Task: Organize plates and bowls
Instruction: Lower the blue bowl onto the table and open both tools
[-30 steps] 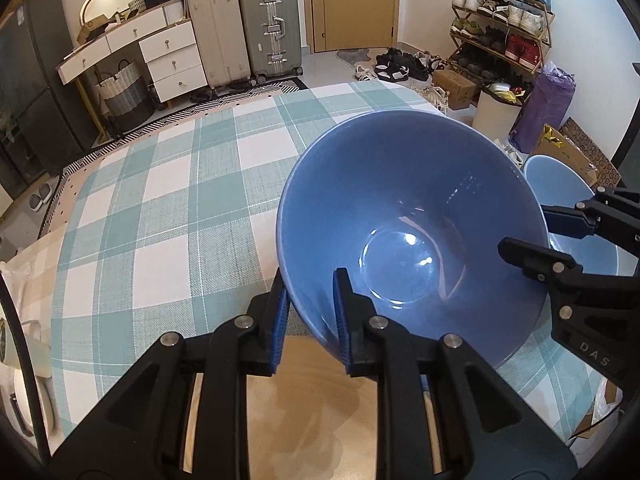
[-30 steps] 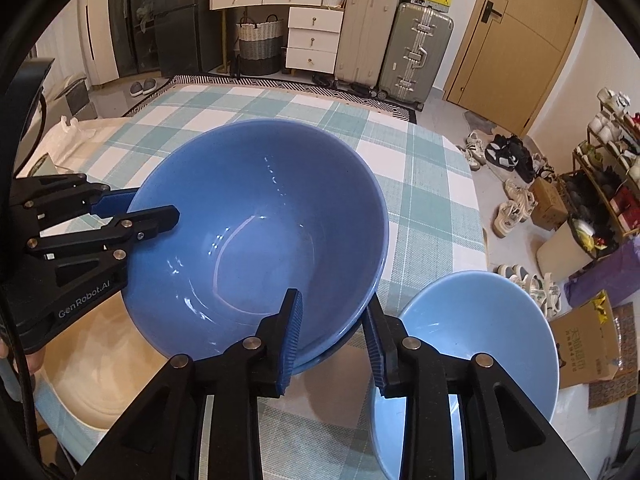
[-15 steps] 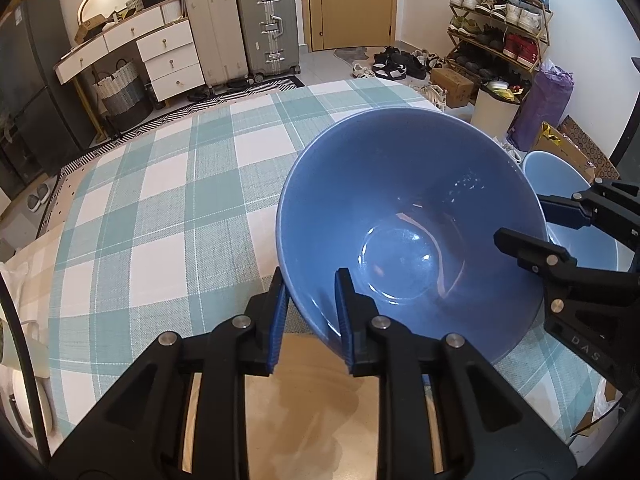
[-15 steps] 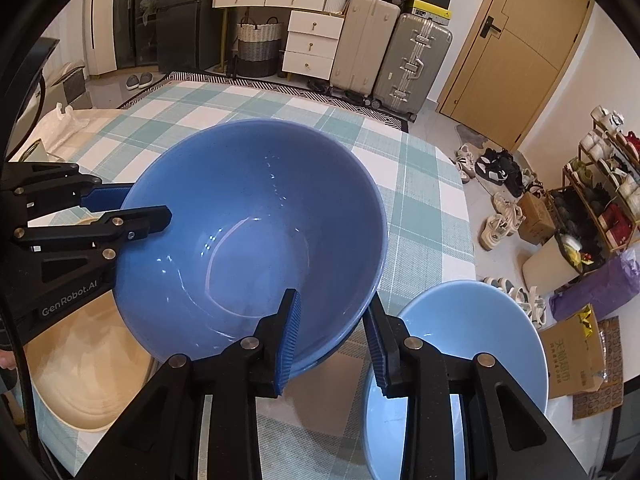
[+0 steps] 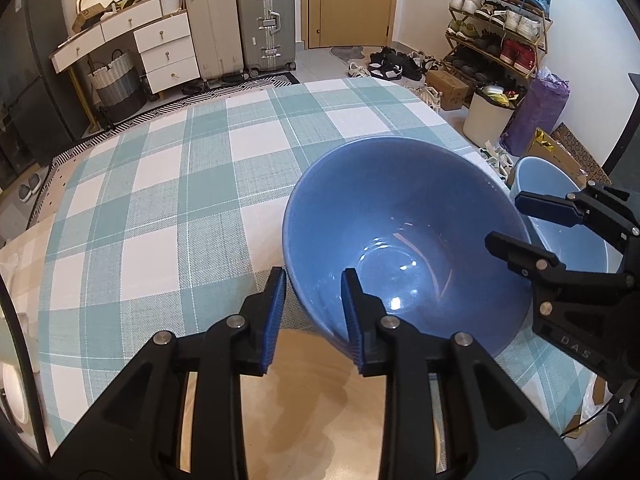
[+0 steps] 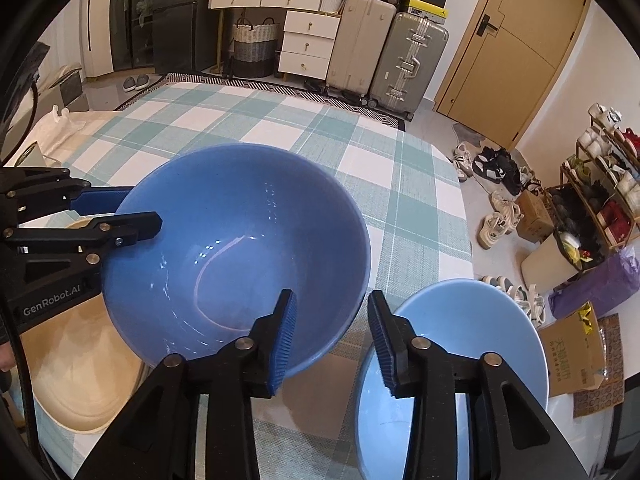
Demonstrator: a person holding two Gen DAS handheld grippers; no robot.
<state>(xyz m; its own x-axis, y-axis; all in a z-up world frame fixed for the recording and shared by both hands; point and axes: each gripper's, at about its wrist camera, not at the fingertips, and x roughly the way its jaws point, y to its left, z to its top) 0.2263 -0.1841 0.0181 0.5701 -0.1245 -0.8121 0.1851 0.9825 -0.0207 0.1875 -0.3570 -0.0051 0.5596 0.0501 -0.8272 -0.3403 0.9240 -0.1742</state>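
Note:
A large dark blue bowl (image 5: 404, 240) (image 6: 236, 256) sits on the checked tablecloth, partly over a cream plate (image 6: 76, 372) (image 5: 312, 400). My left gripper (image 5: 314, 308) is open, its jaws either side of the bowl's near rim without pressing it. My right gripper (image 6: 332, 336) is open too, straddling the bowl's opposite rim; it also shows in the left wrist view (image 5: 516, 220). A light blue bowl (image 6: 452, 376) (image 5: 560, 224) stands just right of the dark one, near the table's edge.
The green and white checked tablecloth (image 5: 192, 184) stretches away behind the bowls. The table's right edge (image 6: 464, 216) drops to a floor with shoes, a shoe rack and boxes. Suitcases and drawers stand at the far wall.
Both grippers have opened: their jaws were pinched on the dark blue bowl's rim and now stand apart. The bowl has sunk lower and sits more level.

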